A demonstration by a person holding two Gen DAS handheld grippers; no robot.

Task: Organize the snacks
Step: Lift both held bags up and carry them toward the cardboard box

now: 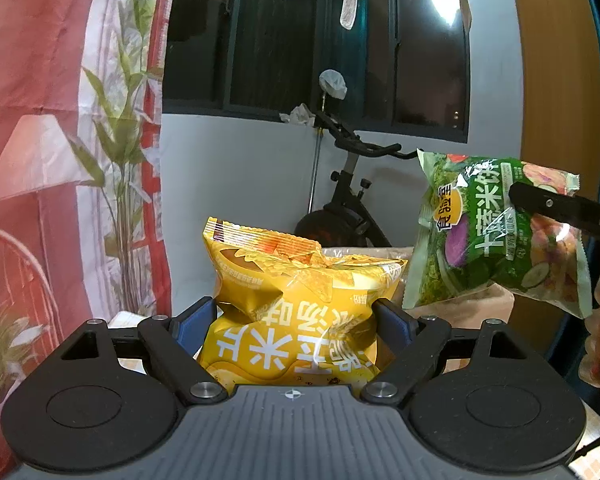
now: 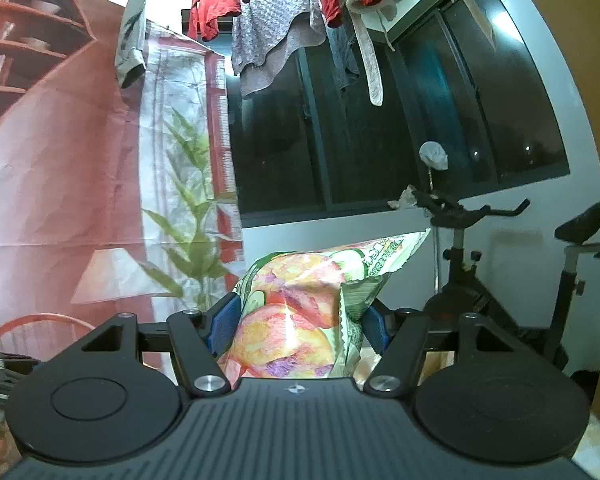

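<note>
In the left wrist view my left gripper is shut on a puffy yellow snack bag with white lettering; both blue pads dent its sides and it is lifted off the table. To its right hangs a green snack bag printed with vegetables, with a black finger of my right gripper across its upper right. The right wrist view shows my right gripper shut on that same green bag, seen from its pink and orange end, raised in the air.
A black exercise bike stands against the white wall under a dark window. A red printed backdrop hangs on the left. Laundry hangs overhead. A pale bag lies low behind the held snacks.
</note>
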